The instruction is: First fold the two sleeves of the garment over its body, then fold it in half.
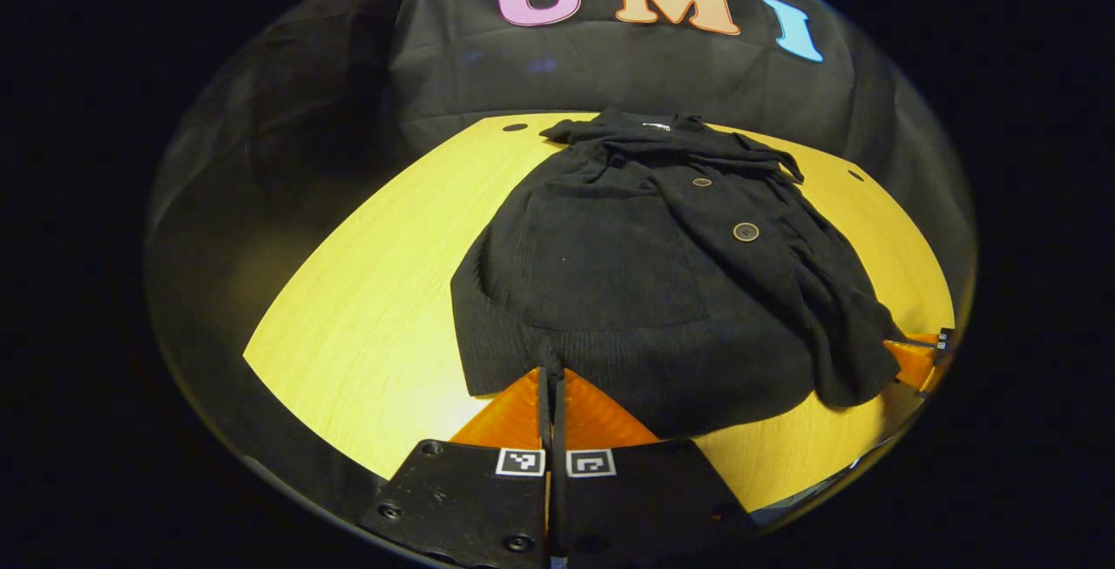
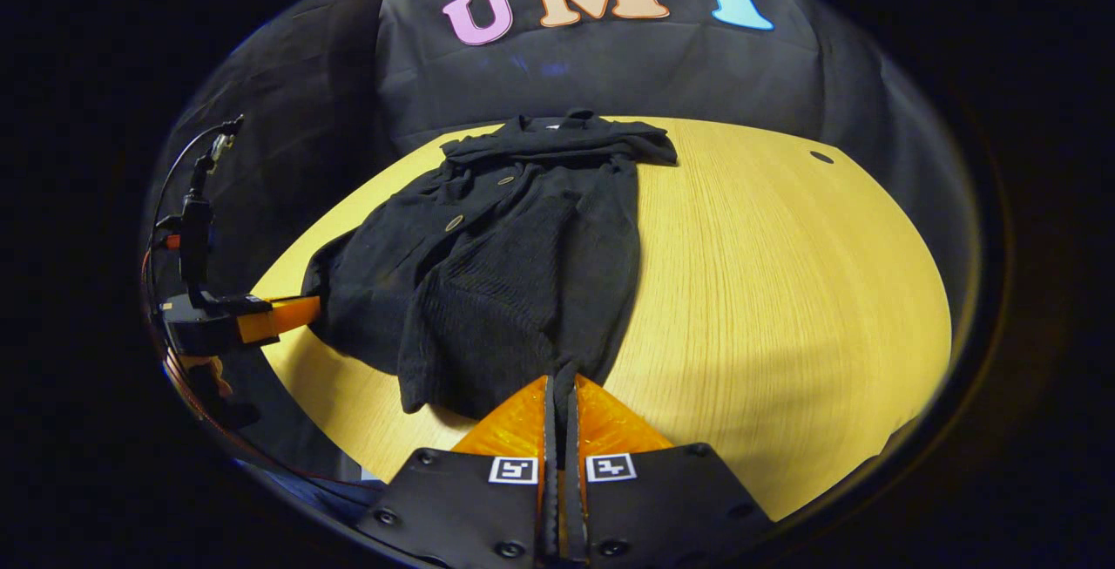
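Note:
A black knitted cardigan (image 1: 662, 273) with round buttons lies flat on the yellow wooden table (image 1: 366, 308), collar at the far side, both sleeves laid over its body. In the left gripper view, my left gripper (image 1: 553, 375) is shut on the near hem, where the knit puckers between the fingers. The right gripper (image 1: 893, 345) reaches the hem's other corner at the right edge. In the right gripper view the cardigan (image 2: 514, 264) runs away from my right gripper (image 2: 562, 380), which is shut on the hem corner. The left gripper (image 2: 307, 308) pinches the hem at the left.
The table (image 2: 784, 290) has wide bare wood to the right of the garment, with a small dark hole (image 2: 821, 156) near its far edge. Black cloth walls close the booth behind. The table's front edge lies just below both grippers.

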Available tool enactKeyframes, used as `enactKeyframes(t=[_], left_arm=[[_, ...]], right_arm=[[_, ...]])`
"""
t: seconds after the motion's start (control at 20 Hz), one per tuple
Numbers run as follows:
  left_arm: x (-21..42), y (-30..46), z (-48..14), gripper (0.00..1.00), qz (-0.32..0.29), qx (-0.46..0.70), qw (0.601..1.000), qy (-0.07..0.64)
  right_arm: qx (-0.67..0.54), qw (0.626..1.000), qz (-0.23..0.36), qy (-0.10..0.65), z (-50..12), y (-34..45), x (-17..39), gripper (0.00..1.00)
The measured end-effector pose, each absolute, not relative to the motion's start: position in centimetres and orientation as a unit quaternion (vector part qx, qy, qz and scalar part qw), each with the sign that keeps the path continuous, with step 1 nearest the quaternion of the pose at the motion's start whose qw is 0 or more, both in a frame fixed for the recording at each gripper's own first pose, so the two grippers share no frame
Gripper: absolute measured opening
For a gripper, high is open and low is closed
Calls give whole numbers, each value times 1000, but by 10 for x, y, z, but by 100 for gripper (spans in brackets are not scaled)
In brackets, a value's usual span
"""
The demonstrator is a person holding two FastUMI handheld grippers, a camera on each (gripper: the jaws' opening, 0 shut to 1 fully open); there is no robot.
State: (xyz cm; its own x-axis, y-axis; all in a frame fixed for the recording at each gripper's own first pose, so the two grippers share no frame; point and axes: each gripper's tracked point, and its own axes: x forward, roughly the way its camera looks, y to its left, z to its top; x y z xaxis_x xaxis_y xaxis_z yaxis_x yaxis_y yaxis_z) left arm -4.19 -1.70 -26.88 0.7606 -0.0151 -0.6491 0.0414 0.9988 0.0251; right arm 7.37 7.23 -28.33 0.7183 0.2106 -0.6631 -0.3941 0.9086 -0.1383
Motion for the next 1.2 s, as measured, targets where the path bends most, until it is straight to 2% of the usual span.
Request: enactKeyframes(t=[0.5,0.95,1.0,1.05,1.1,1.2], left_arm=[[15,-30,-204,0,-87,0,951,296],[71,-33,-159,0,-185,1,950,253],[77,-35,-152,0,-199,0,949,245],[83,-35,-145,0,-209,0,949,238],[91,-34,-138,0,-217,0,949,228],[109,-33,-124,0,-228,-2,951,209]], right_arm=[[-118,939,119,299,-230,92,93,6],[-121,966,52,223,-171,137,130,6],[-123,969,47,211,-164,141,133,2],[-128,971,41,200,-156,145,138,6],[-133,972,35,189,-148,148,143,2],[-139,975,23,170,-134,155,154,2]])
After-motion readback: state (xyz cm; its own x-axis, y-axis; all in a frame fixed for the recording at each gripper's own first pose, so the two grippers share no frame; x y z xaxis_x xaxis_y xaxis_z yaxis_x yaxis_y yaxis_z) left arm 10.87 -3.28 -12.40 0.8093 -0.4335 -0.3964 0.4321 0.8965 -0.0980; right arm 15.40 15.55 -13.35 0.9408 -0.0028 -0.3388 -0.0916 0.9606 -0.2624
